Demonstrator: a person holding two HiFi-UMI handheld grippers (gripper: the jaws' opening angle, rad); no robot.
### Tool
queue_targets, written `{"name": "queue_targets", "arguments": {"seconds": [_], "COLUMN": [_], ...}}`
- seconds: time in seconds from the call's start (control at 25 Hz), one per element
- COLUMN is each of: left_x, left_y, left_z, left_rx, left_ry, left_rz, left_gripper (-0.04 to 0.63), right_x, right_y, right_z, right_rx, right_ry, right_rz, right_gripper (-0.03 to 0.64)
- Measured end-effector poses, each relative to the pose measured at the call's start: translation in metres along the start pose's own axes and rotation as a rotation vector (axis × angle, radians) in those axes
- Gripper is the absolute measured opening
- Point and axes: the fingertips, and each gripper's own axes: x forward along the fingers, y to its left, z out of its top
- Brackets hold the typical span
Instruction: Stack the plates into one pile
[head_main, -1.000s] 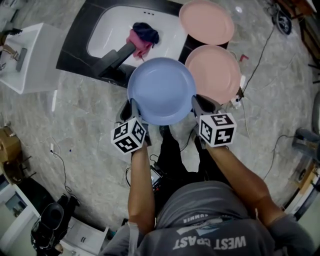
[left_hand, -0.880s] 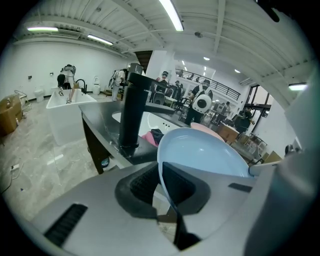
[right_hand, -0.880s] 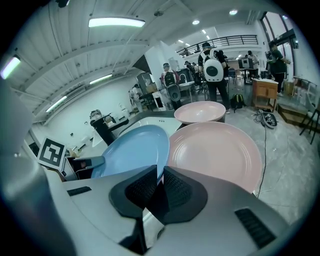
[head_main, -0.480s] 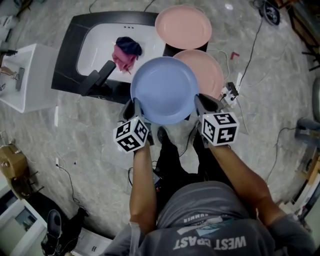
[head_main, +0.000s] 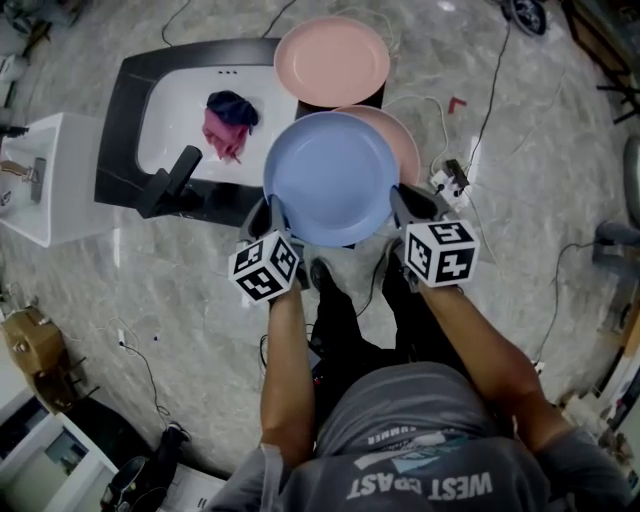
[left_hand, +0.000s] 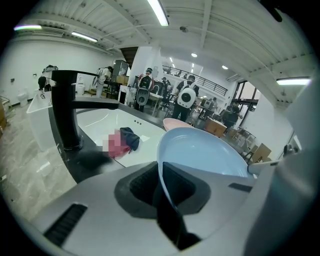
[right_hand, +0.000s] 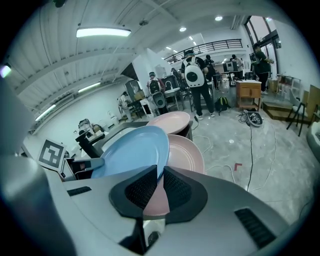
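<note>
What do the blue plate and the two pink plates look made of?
The blue plate looks like matte plastic or melamine: thin rim, even colour, soft sheen. The far pink plate and near pink plate likely match: flat colour, no sharp glare. Glazed ceramic can't be ruled out.

A: Blue plate (head_main: 332, 178) is smooth with a satin sheen, looks plastic. Far pink plate (head_main: 332, 60) and near pink plate (head_main: 405, 145) have the same finish.
B: Floor (head_main: 180, 300)?
A: Grey marbled stone look, polished. Basin (head_main: 180, 108) is glossy white.
B: Rag (head_main: 228, 122)?
A: Soft crumpled cloth. Left gripper (head_main: 270, 215) and right gripper (head_main: 403, 205) have matt grey plastic shells and ribbed black pads (left_hand: 142, 187).
</note>
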Motion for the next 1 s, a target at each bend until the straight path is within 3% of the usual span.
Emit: {"name": "queue_targets", "arguments": {"seconds": [0.44,1.0], "left_x": [0.023,0.033], "left_y": [-0.038,-0.043], "left_z": [-0.013,-0.024], "left_rx": [0.034,0.048], "left_ry": [0.043,0.060], "left_rz": [-0.013,0.018], "left_gripper": [0.037,0.041], "right_x": [-0.007,0.001], "right_y": [-0.043,-0.056], "right_z": [0.003,0.002], "right_rx": [0.016,-0.006], "right_ry": [0.017,0.048], "right_rz": [-0.009,0.023], "right_gripper": [0.063,0.066]}}
